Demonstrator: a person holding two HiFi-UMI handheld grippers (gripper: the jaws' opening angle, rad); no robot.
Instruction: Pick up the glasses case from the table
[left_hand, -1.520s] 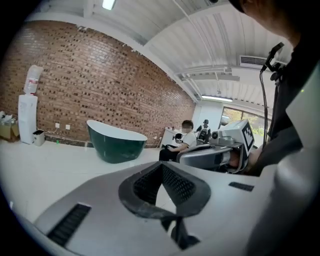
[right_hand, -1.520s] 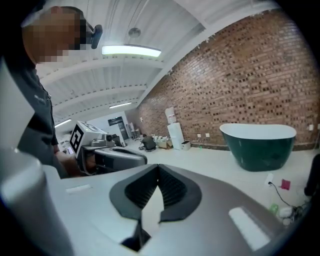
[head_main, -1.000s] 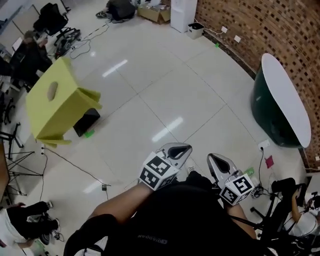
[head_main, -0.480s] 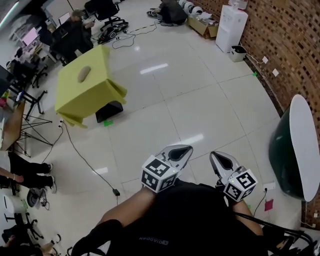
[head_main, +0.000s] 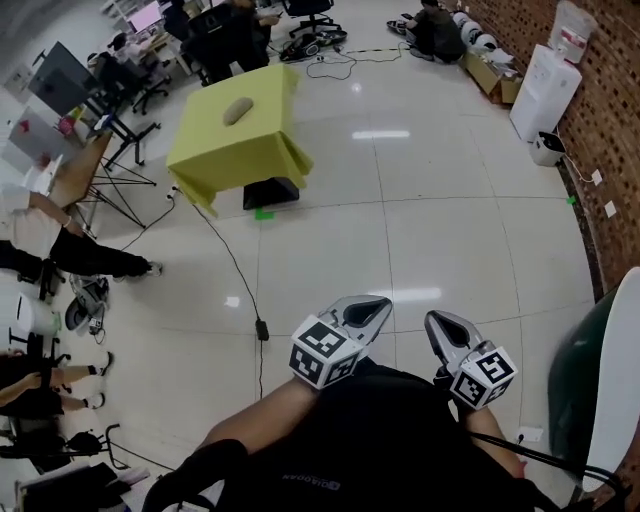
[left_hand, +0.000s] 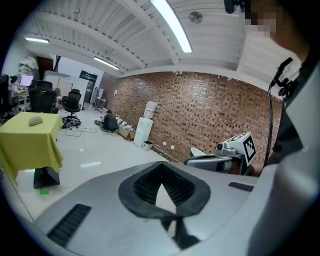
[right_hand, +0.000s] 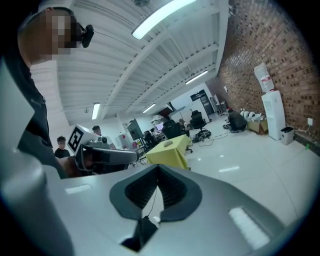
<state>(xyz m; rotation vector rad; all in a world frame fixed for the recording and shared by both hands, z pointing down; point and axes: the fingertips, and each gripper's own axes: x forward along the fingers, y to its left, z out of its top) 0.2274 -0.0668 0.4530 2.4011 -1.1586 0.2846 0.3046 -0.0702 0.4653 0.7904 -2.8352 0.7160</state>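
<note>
The glasses case is a small grey oval lying on a yellow-clothed table far across the floor. Both grippers are held close to the person's body, well short of the table. My left gripper is shut and empty, and my right gripper beside it is also shut and empty. In the left gripper view the case rests on the table at far left, beyond the closed gripper. The right gripper view shows the case on the table just above the shut gripper.
A cable runs over the white tiles from the table toward me. People sit and stand at desks at the left. A water dispenser stands by the brick wall. A dark green round table is close at right.
The view has swung round: the yellow table moved from the left edge to upper centre-left, and the green round table slid to the right edge. Both grippers stay shut near the body.
</note>
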